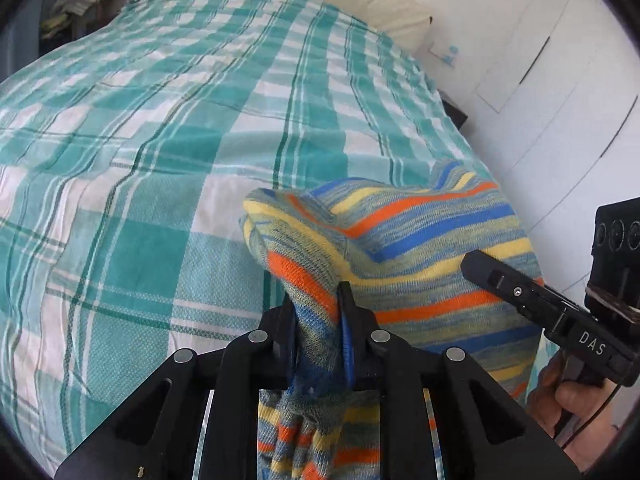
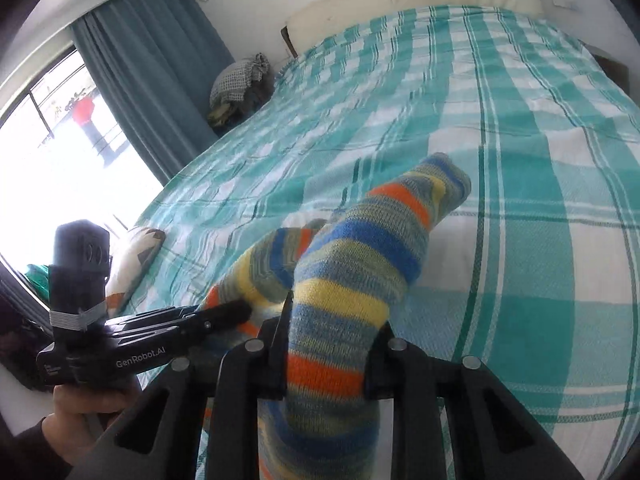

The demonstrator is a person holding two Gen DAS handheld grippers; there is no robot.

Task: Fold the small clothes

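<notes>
- Teal-and-white plaid bedspread (image 1: pixel 152 152) covers the bed; curtain (image 2: pixel 152 72) and window at its far left.
- Striped sock (image 2: pixel 360 264) is held above the bed's near edge, long axis running away toward the headboard.
- Left gripper (image 1: pixel 318 312) is clamped on the sock; it reads "GenRobot.AI".
- Right gripper (image 2: pixel 332 344) pinches the sock too; it reads "DAS".

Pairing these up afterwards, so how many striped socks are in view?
1 visible for certain: a striped sock held above the checked bedspread, gripped by the left gripper and right gripper. A second may be hidden.
</notes>
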